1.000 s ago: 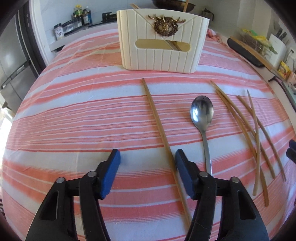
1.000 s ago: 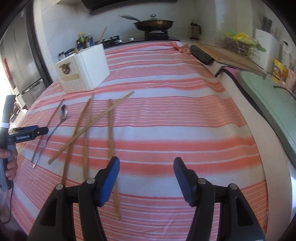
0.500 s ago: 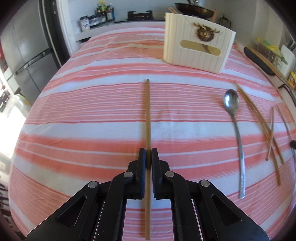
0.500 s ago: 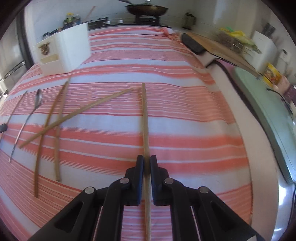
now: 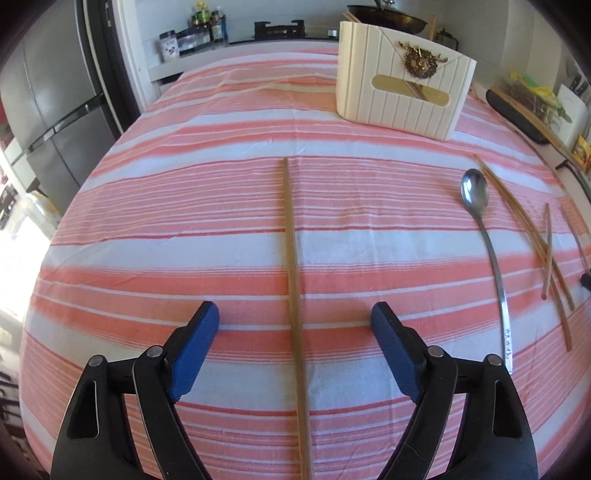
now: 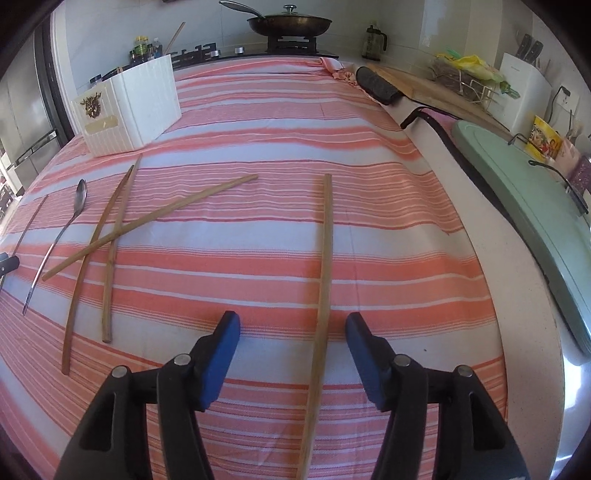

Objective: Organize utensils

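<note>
My left gripper [image 5: 294, 318] is open, its blue pads on either side of a wooden chopstick [image 5: 291, 258] that lies on the striped cloth. My right gripper [image 6: 291, 325] is open too, with another chopstick [image 6: 325, 258] lying between its pads, nearer the right one. A white ribbed utensil holder [image 5: 402, 96] stands at the back and also shows in the right wrist view [image 6: 129, 107]. A metal spoon [image 5: 480, 221] and several loose chopsticks [image 5: 535, 236] lie between the two grippers; the right wrist view shows this spoon [image 6: 62, 229] and these chopsticks [image 6: 114, 240] too.
The table with the striped cloth [image 6: 332, 122] ends at the right, where a green board [image 6: 524, 184] and a black cable [image 6: 436, 122] lie. A stove with a pan [image 6: 288, 26], jars [image 5: 199, 22] and a grey fridge [image 5: 44, 92] stand at the back and left.
Both grippers were shut on their chopsticks half a second ago. Both have now opened, and each chopstick lies on the cloth between the pads.
</note>
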{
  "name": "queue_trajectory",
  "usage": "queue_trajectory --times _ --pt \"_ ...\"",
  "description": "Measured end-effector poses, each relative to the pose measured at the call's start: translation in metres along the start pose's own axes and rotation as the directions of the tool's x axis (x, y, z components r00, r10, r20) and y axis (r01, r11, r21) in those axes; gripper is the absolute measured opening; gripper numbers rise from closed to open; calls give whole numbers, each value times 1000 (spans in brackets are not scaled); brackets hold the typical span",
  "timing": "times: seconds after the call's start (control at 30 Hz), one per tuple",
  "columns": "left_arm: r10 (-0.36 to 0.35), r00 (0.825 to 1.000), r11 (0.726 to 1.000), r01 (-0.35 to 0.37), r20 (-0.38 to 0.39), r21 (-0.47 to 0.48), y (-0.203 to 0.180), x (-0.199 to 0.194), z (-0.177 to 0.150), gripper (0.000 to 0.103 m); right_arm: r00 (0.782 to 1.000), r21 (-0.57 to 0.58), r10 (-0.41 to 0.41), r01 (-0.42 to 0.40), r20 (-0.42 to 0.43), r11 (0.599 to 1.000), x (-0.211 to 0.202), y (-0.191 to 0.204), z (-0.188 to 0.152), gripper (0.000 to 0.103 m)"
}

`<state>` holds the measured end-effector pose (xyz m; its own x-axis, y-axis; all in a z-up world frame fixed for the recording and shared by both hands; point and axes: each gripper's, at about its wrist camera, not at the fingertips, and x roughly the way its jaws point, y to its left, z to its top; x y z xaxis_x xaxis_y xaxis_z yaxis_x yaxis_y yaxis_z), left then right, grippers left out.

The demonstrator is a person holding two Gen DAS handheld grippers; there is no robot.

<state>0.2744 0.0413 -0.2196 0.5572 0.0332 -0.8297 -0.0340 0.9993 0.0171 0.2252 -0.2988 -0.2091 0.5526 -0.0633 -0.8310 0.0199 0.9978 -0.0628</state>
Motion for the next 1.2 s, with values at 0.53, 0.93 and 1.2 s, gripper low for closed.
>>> queue_trajectory --times 0.53,0.93,1.2 --pt "15 1000 999 -14 6 -34 6 4 -2 97 998 8 9 -9 60 1000 -3 -2 -8 62" --pt "-75 997 997 75 8 -26 14 -15 4 97 999 -16 43 -43 -10 999 -5 -8 -4 62" --pt "-145 989 988 145 12 -43 34 -28 21 97 996 -52 53 -57 -76 997 -6 -7 -1 62"
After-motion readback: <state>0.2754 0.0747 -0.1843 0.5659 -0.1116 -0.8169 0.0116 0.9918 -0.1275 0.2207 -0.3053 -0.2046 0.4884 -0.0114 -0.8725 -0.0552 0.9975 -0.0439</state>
